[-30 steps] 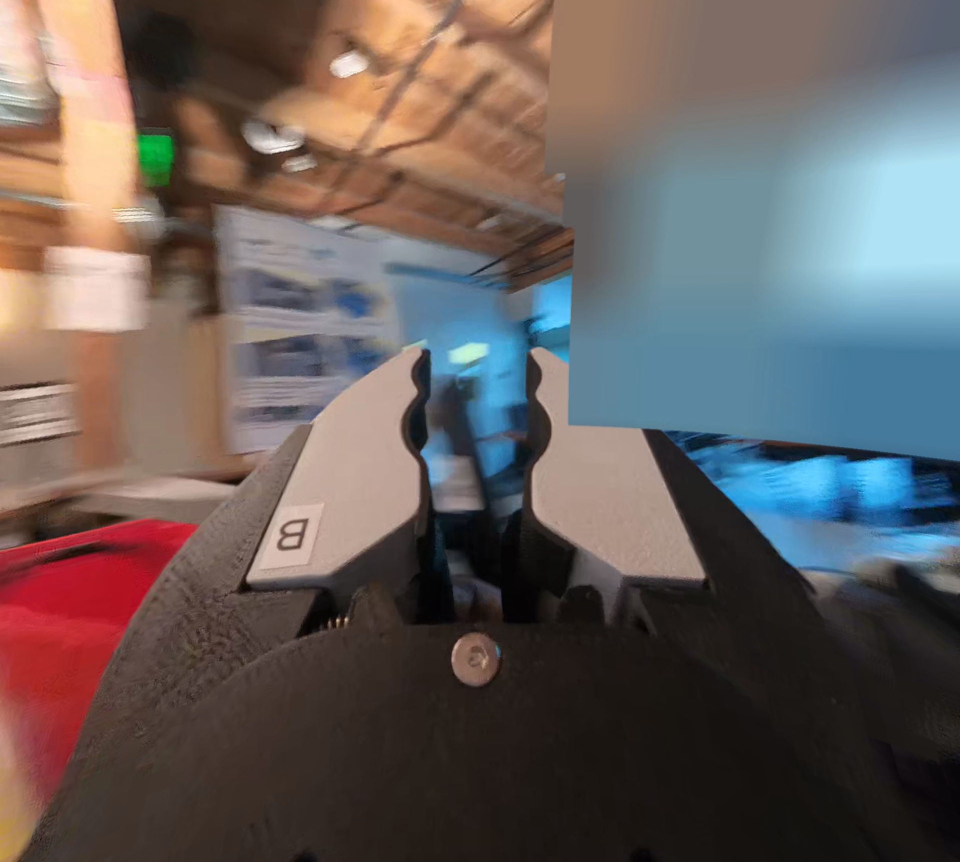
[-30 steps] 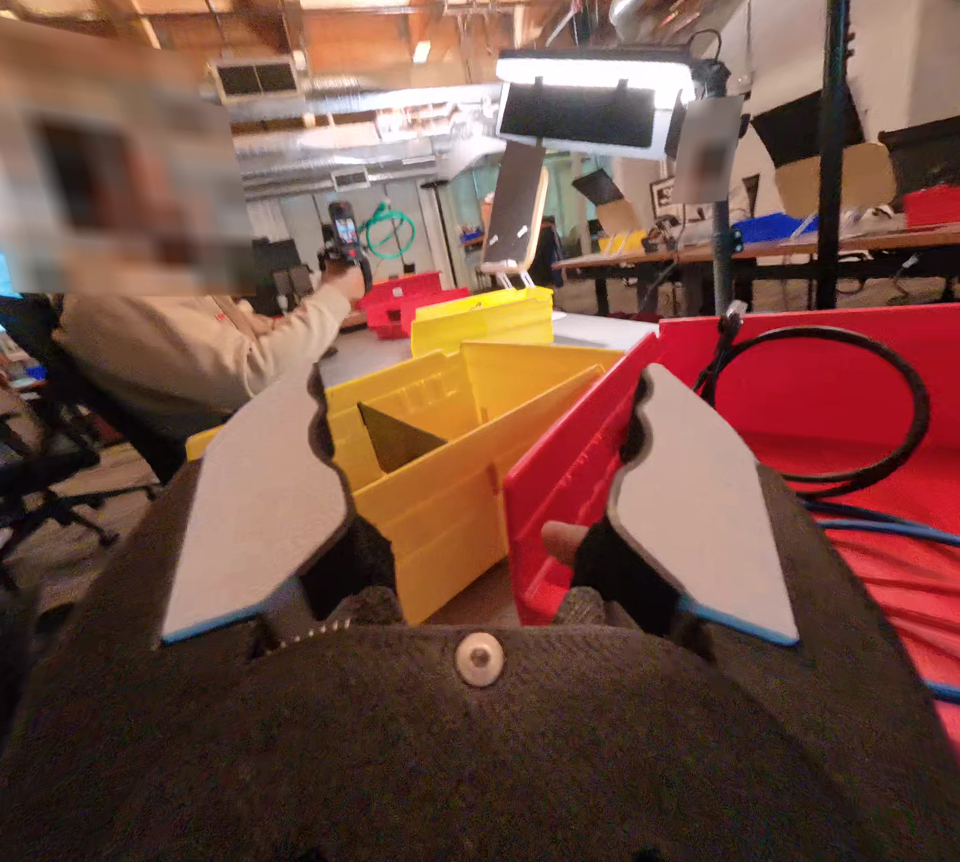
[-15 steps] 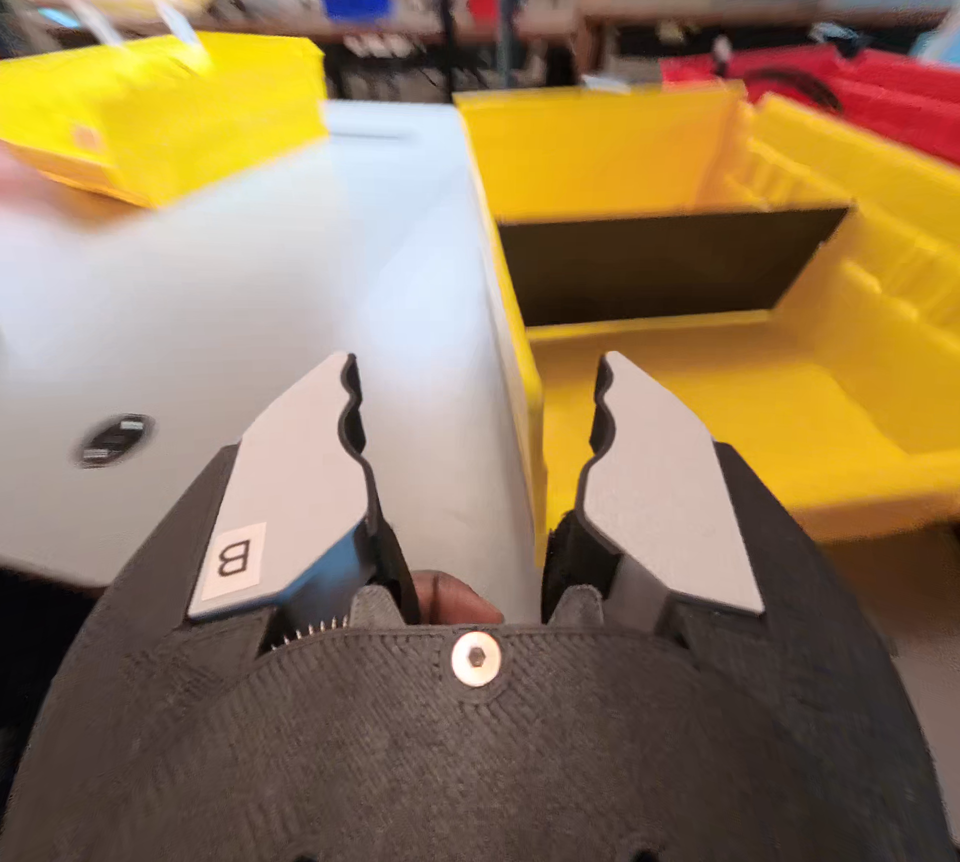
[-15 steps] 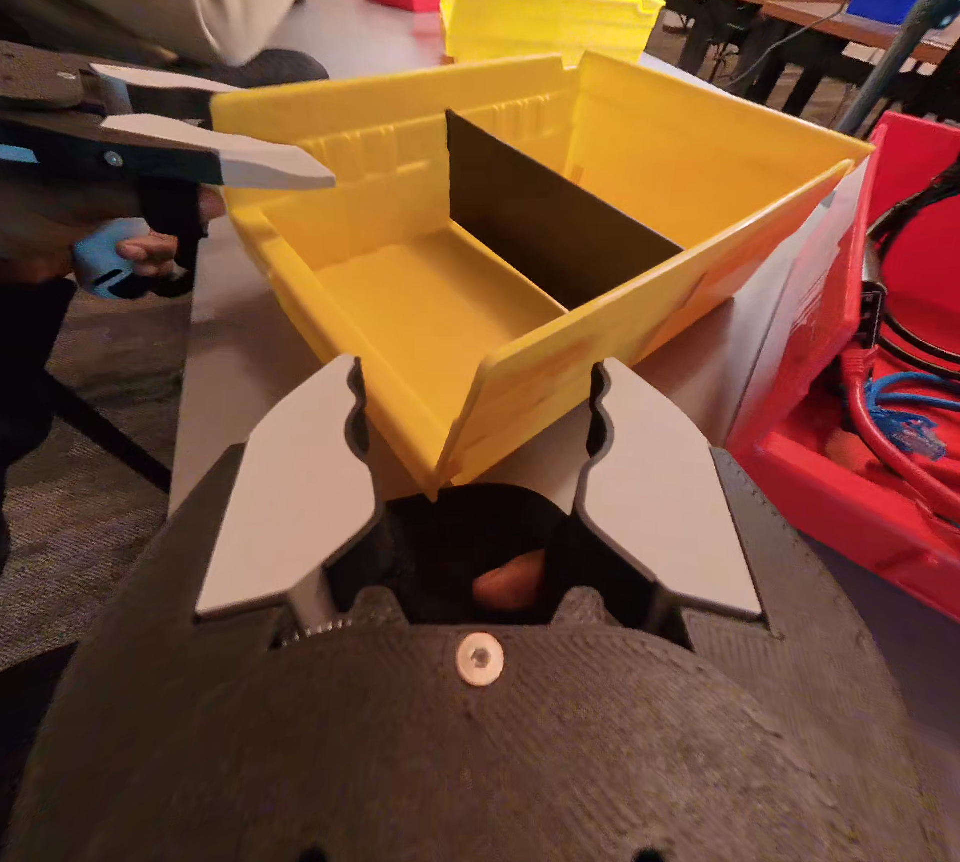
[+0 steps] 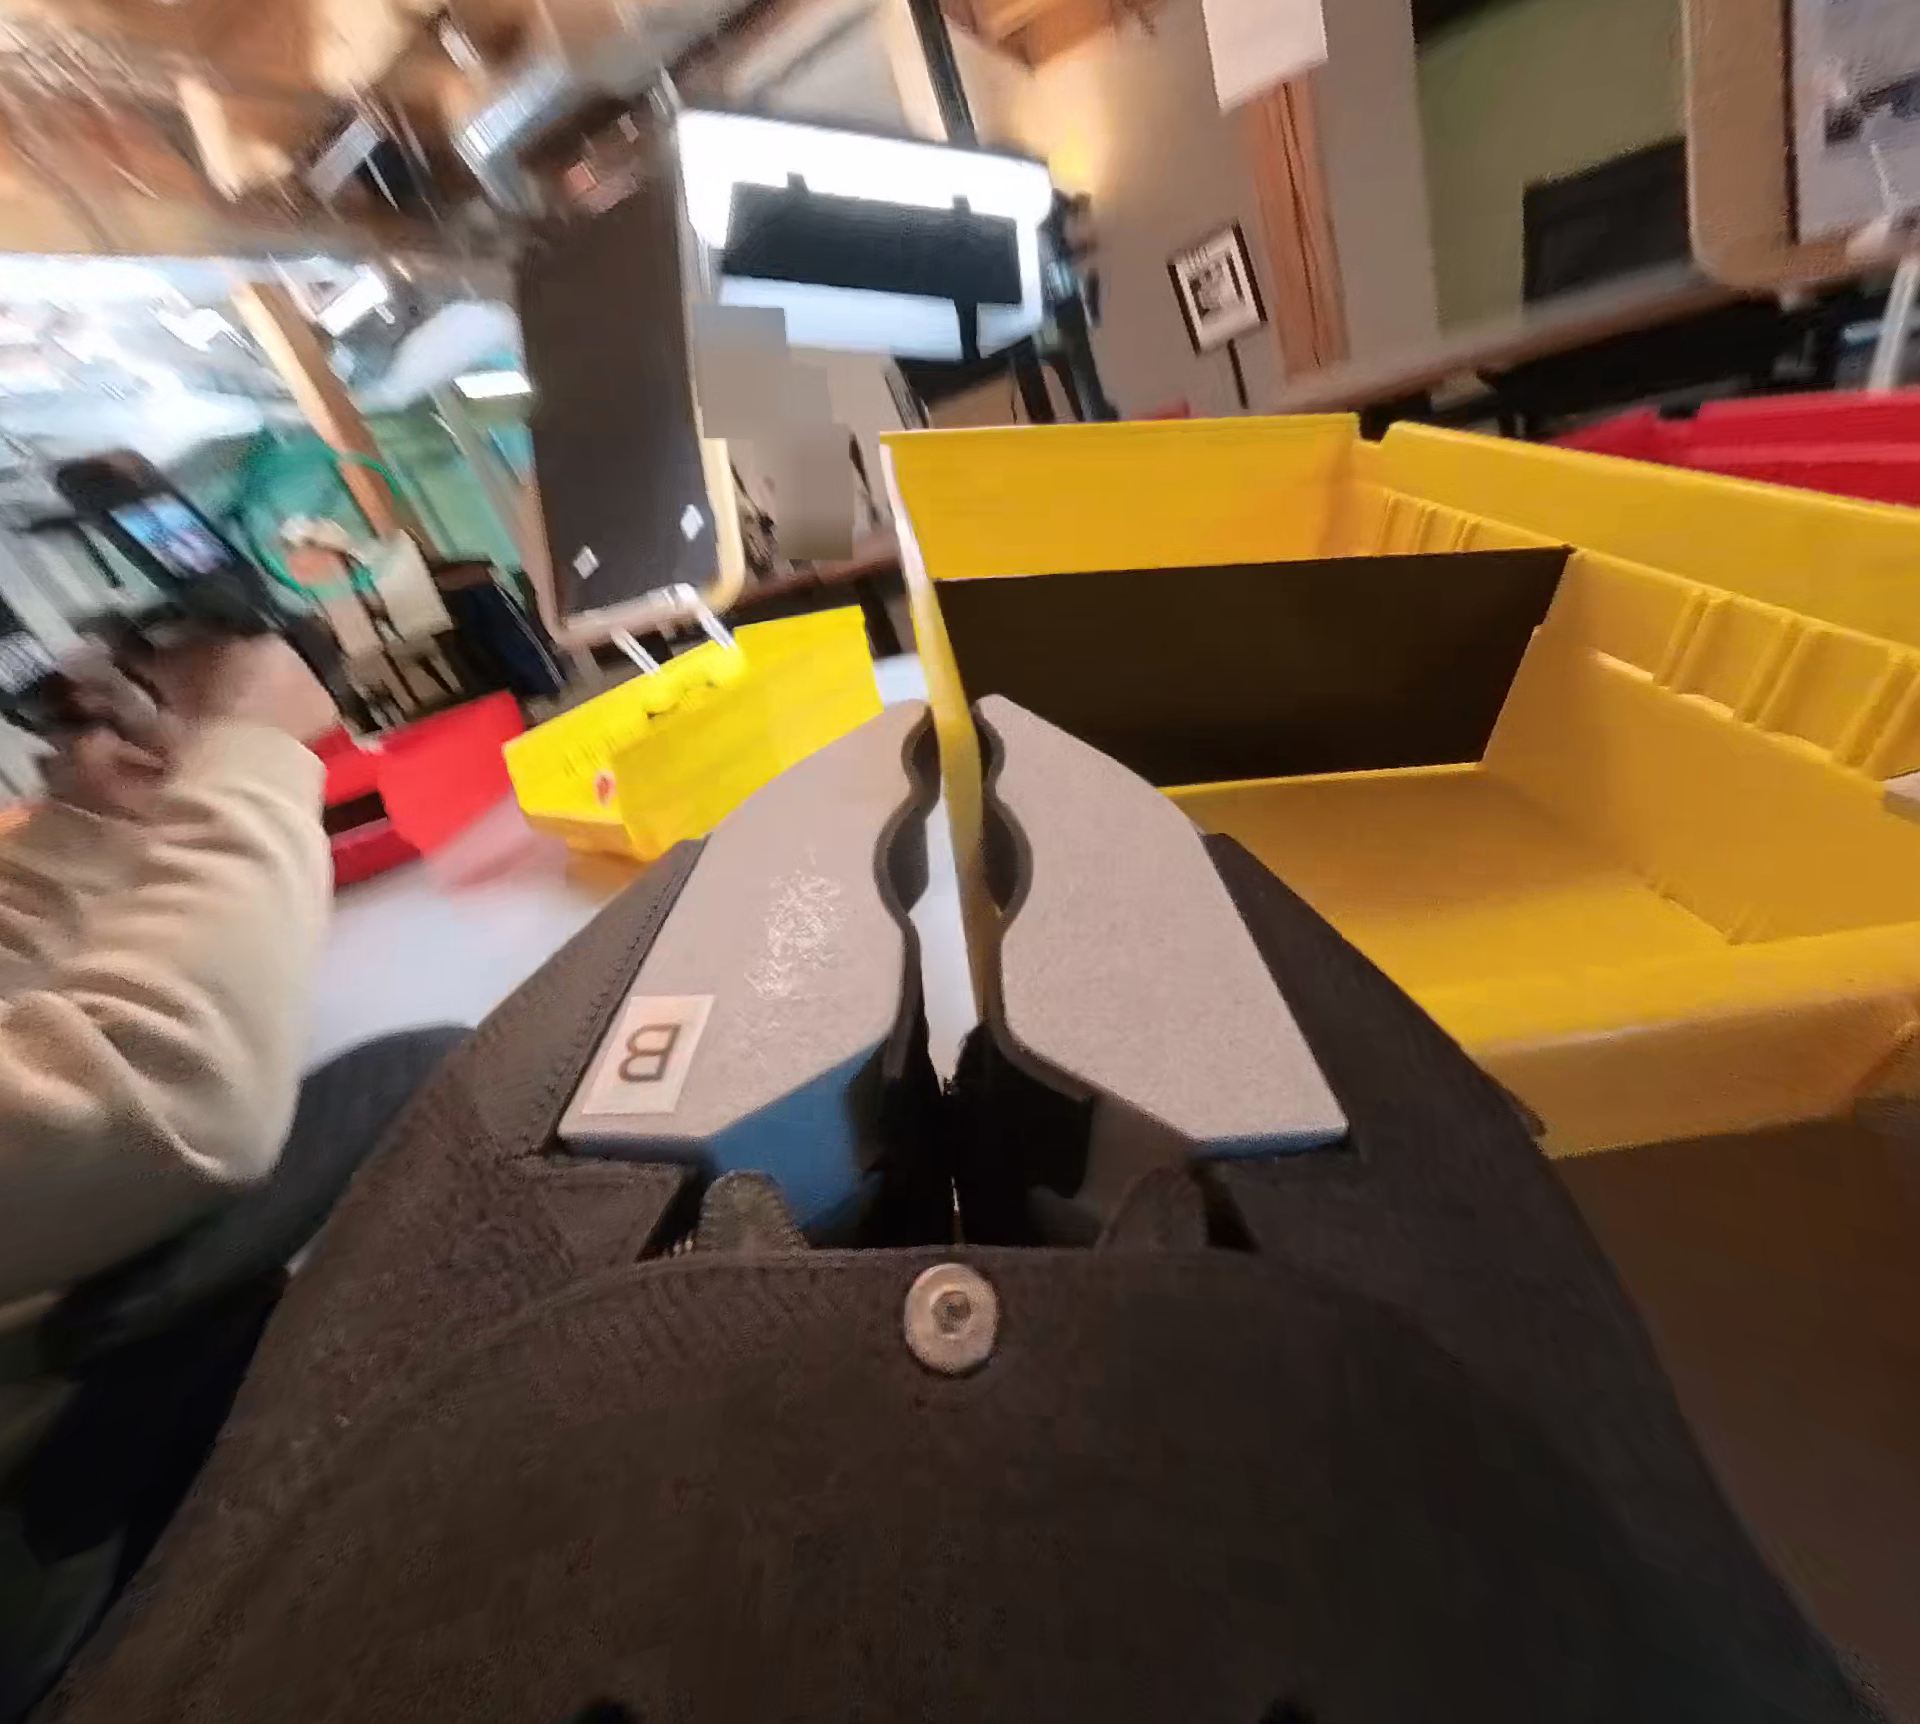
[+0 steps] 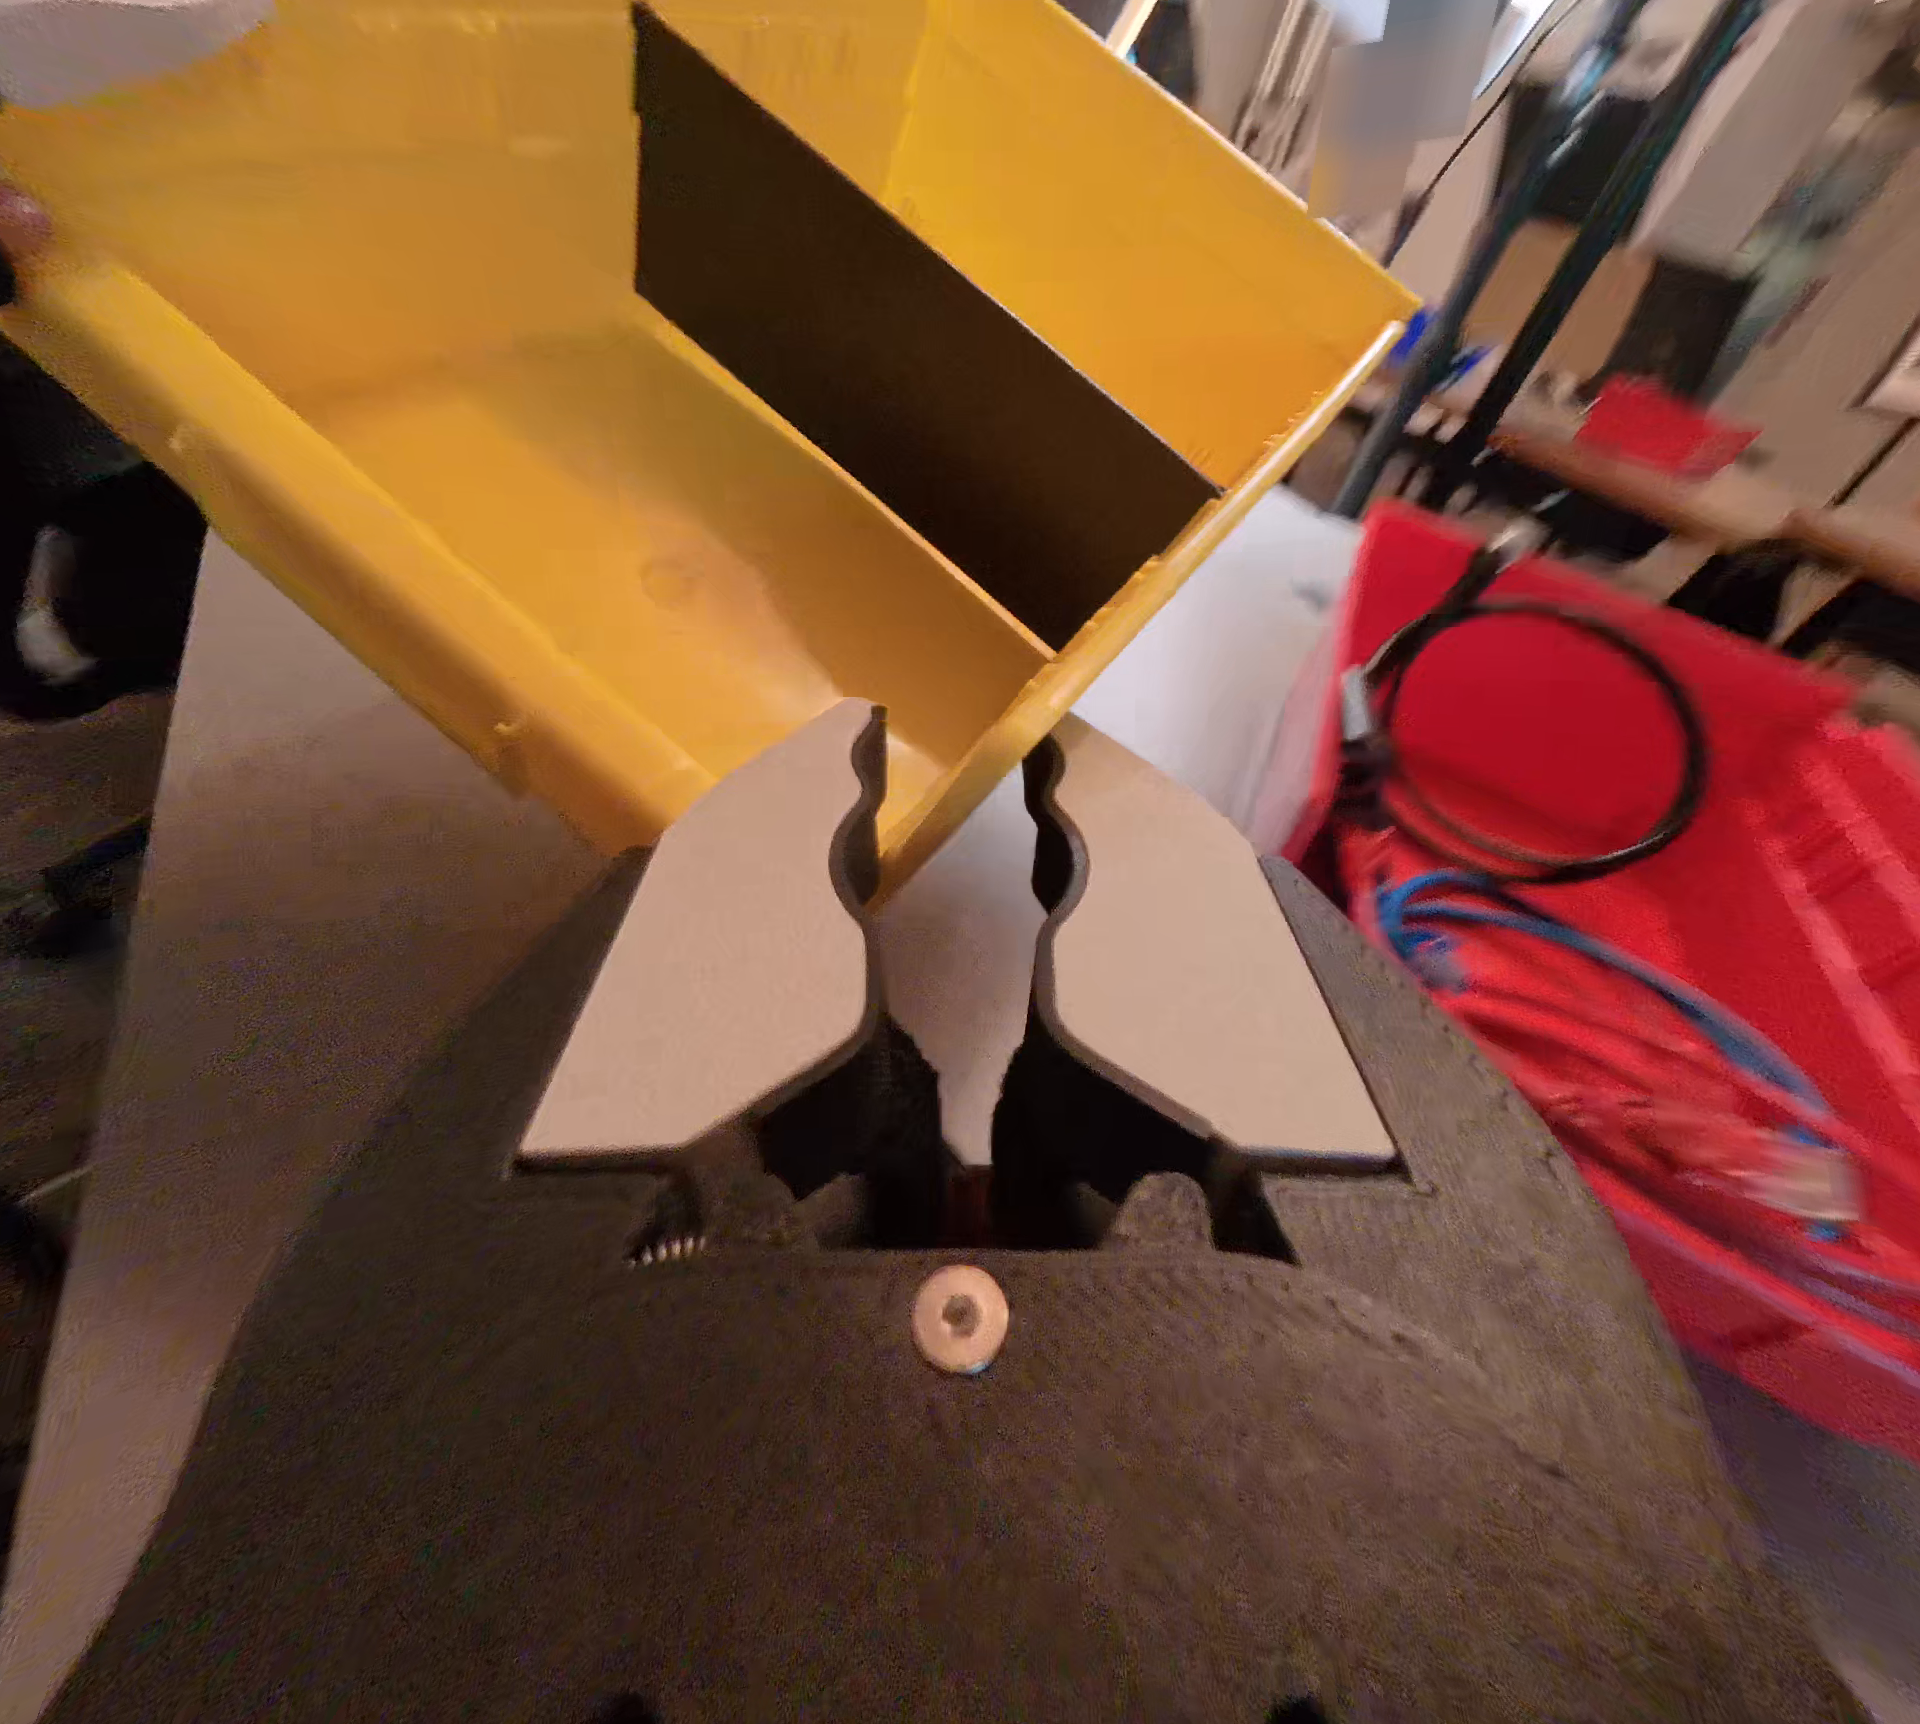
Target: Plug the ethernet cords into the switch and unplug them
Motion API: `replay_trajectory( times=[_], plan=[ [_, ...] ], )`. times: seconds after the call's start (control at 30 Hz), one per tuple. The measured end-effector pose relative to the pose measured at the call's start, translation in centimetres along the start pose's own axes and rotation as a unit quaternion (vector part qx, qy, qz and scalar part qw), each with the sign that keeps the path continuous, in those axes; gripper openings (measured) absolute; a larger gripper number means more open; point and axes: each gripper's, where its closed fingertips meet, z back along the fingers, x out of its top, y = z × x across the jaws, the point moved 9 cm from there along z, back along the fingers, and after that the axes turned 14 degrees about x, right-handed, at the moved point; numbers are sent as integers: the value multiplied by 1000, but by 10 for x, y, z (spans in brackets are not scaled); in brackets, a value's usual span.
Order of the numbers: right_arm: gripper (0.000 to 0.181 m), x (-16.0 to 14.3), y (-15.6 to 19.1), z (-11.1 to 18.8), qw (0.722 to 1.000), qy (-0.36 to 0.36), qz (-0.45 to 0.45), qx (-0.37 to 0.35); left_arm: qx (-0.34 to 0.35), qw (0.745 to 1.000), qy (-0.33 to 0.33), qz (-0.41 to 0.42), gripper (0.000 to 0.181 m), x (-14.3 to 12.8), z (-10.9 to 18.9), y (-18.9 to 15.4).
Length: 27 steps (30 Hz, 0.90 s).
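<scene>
Evidently early: left gripper [image 5: 951,765] pinches the yellow bin [image 5: 1558,864] wall; right gripper [image 6: 954,744] part-open astride its corner; cords [image 6: 1621,978] lie unplugged in the red bin [image 6: 1818,801]; no switch visible

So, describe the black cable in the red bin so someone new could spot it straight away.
Look at the red bin to the right of the yellow bin in the right wrist view. Against the red bin's back wall stands the black cable, curled into one open loop. The blue cords and red cords lie tangled below it.
</scene>
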Motion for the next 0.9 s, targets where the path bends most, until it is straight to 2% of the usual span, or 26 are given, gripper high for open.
replay_trajectory(
  times=[0.1,0.17,0.23,0.33,0.47,0.63,0.77,0.9],
  plan=[
    [23,25,-10,30,995,-55,63,-56,27,996,-84,23,4,31,14,-10],
    [21,40,-16,60,988,-68,100,-98,19,989,-132,62,5,50,22,-24],
    [21,48,-22,98,980,-61,126,-142,-9,982,-160,102,6,66,29,-46],
    [23,42,-31,165,970,-24,133,-204,-88,972,-161,145,6,88,33,-96],
    [23,11,-63,257,956,26,72,-283,-222,952,-129,165,6,117,34,-200],
    [23,-41,-108,362,926,111,15,-361,-347,922,-84,151,8,140,54,-343],
    [23,-82,-128,421,903,142,-14,-406,-423,898,-62,104,11,147,75,-427],
    [22,-111,-136,455,892,152,-49,-422,-461,881,-24,105,11,134,94,-479]
  ],
)
